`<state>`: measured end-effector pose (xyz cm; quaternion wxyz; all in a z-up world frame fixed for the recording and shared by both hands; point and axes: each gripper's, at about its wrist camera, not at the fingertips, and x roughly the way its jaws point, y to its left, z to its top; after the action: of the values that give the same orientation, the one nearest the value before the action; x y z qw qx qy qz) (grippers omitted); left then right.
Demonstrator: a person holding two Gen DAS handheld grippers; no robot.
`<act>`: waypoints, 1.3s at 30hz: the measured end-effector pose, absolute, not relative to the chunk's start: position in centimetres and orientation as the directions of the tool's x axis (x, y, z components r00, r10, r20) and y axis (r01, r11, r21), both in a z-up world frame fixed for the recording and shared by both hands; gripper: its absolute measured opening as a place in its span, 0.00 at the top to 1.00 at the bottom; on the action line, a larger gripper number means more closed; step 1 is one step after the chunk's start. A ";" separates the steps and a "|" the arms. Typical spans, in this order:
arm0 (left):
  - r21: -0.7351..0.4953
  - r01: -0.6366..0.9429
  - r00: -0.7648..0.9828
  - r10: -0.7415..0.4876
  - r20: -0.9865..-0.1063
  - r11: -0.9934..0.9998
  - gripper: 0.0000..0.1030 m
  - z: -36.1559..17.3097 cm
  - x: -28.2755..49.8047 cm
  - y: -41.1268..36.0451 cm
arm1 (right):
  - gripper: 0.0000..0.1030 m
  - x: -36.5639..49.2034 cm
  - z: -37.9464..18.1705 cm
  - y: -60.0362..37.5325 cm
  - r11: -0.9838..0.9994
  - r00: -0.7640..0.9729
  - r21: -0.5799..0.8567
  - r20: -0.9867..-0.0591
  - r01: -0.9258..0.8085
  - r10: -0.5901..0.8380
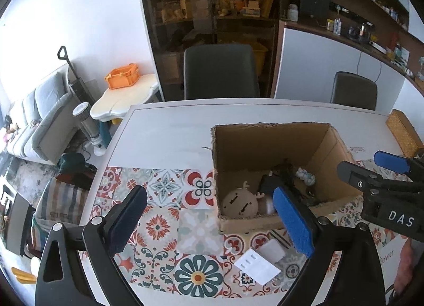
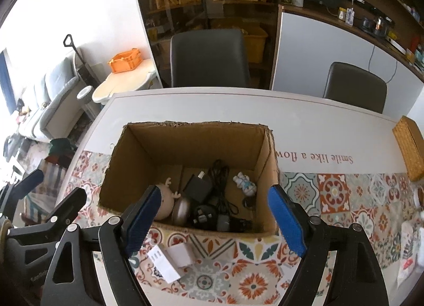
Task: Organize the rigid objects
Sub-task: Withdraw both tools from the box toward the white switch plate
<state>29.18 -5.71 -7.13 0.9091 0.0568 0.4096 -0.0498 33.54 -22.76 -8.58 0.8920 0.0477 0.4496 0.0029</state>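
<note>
Cardboard box (image 2: 190,147) is parked open-topped on the patterned tablecloth (image 2: 331,194), and it is clearly being used as the collecting bin: a round beige toy with antlers (image 2: 165,204), a black charger (image 2: 197,186), a coiled black cable (image 2: 220,181), a small white-and-blue figurine (image 2: 245,183) and a smooth brown oval case (image 2: 181,210) are all seen lying on its floor. Two things are left outside, just in front of the near wall: a white plug adapter (image 2: 181,254) and a flat white box (image 2: 163,263), touching each other on the cloth. Those two are judged to be next.

Both tools are held spread and empty. The right gripper (image 2: 214,224) is poised above the box's near edge, nothing between its blue pads. The left gripper (image 1: 212,224) hangs off to the box's left side, jaws wide, likewise unloaded.

From the right wrist, the box interior is laid bare, contents countable. From the left wrist, much of that is hidden by the near wall and a blue pad; only the toy (image 1: 239,204) and figurine (image 1: 306,176) are made out clearly. What is offered instead is the right gripper (image 1: 368,171) itself, seen alongside the box, and the flat white box (image 1: 257,266) in plainer view.
</note>
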 end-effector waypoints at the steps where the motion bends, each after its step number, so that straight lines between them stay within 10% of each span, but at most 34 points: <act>1: 0.057 0.140 0.661 -0.050 -0.748 0.989 0.05 -7.0 28.8 -5.7 | 0.20 33.1 -8.5 -22.7 0.995 0.601 0.089 -0.798 0.036 0.050; 39: 0.009 0.323 0.560 -0.183 -0.808 0.946 0.03 -15.4 21.3 -6.8 | 0.20 23.2 -15.1 -23.1 0.988 0.543 0.113 -0.839 0.103 0.039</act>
<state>21.32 -6.83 -15.43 0.8796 0.0783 0.4467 -0.1438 23.23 -23.15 -15.09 0.8751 0.0745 0.4779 -0.0182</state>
